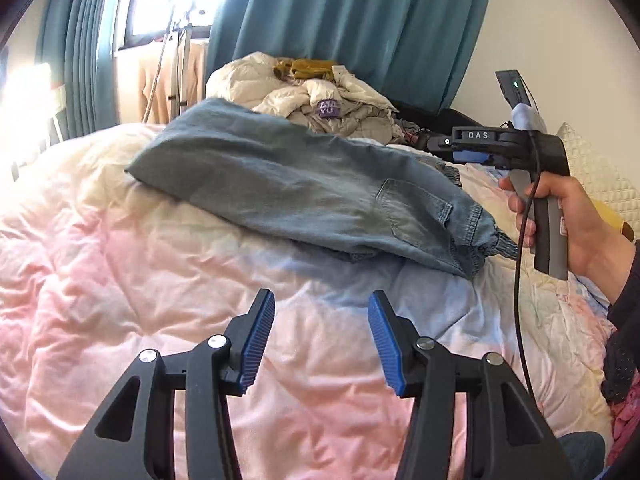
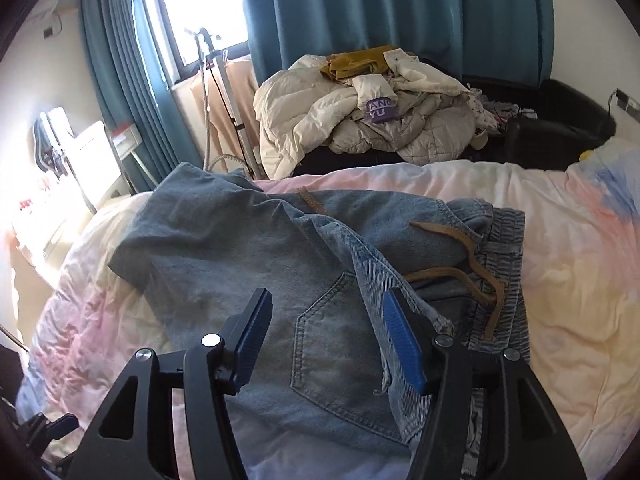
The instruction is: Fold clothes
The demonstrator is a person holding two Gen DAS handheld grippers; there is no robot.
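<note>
Bedroom with teal curtains [image 1: 352, 20]: left hand-held gripper [image 1: 321, 340] part open, empty, above a pink quilt [image 1: 120, 280]; right hand-held gripper [image 2: 326, 340] part open, empty, over folded jeans [image 2: 248, 256] lying on the quilt; jackets [image 2: 360, 120] piled beyond
</note>
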